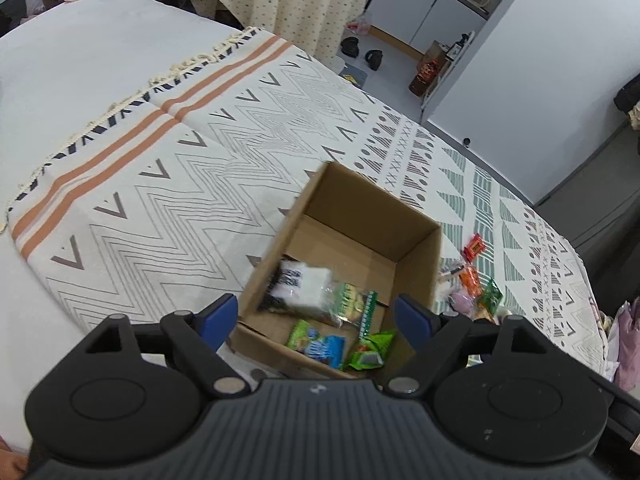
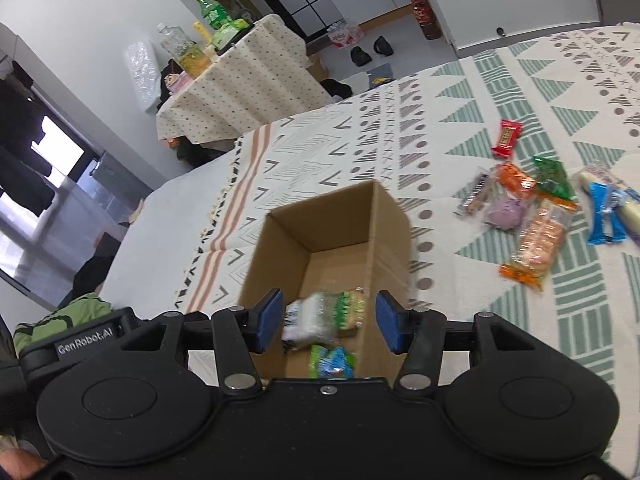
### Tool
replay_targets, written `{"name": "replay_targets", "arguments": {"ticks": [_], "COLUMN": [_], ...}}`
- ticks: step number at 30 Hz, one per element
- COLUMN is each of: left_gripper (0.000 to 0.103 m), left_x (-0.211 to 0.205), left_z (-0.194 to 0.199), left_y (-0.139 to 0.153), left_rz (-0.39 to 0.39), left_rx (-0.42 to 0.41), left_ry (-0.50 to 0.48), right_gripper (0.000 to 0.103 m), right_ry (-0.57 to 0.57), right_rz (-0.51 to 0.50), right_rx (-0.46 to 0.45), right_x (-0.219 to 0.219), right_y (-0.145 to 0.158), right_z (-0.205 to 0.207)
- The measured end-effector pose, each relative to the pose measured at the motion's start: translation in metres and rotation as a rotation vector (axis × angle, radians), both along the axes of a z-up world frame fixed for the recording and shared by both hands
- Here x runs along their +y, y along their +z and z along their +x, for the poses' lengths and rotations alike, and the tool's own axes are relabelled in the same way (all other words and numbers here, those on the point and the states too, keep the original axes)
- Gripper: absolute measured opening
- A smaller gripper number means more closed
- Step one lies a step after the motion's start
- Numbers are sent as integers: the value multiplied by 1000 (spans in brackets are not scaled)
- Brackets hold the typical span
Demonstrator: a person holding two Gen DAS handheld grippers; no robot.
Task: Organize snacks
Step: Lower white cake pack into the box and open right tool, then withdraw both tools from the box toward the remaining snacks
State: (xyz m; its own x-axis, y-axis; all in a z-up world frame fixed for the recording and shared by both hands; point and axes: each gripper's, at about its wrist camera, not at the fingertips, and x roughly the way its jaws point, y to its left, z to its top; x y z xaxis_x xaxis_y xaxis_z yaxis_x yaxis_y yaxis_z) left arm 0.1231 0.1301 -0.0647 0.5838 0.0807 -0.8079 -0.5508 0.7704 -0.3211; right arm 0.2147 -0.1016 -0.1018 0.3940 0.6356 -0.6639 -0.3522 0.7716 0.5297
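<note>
A cardboard box on a patterned bedspread is seen partly filled, a blurred clear packet and green packets inside. About eight snacks are left lying beside it. Both the left gripper and right gripper are held spread and empty above the box.

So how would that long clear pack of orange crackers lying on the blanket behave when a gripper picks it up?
The long cracker pack would probably crinkle and feel slippery, since its clear film looks glossy. Gripped at one end it may sag, as it holds a row of separate crackers. The crackers could crack under a hard squeeze. It lies flat on the blanket, so it seems unlikely to roll.
</note>
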Motion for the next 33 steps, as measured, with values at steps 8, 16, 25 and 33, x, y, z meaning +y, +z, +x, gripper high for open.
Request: {"name": "replay_targets", "arguments": {"ticks": [8, 16, 25, 33], "left_gripper": [94, 103, 103, 103], "left_x": [-25, -59, -100, -135], "left_z": [12, 26, 46, 67], "left_y": [1, 8, 10, 8], "left_rz": [-7, 39, 63, 40], "left_rx": [-11, -39, -56, -36], "left_ry": [-46, -108, -176, -259], "right_gripper": [66, 83, 93, 93], "right_ry": [-43, -89, -131, -168], "right_rz": [-27, -42, -54, -57], "right_rx": [-25, -60, -91, -87], "right_x": [-36, -76, -123, -161], "right_y": [-1, 0, 1, -5], "right_z": [3, 8, 18, 30]}}
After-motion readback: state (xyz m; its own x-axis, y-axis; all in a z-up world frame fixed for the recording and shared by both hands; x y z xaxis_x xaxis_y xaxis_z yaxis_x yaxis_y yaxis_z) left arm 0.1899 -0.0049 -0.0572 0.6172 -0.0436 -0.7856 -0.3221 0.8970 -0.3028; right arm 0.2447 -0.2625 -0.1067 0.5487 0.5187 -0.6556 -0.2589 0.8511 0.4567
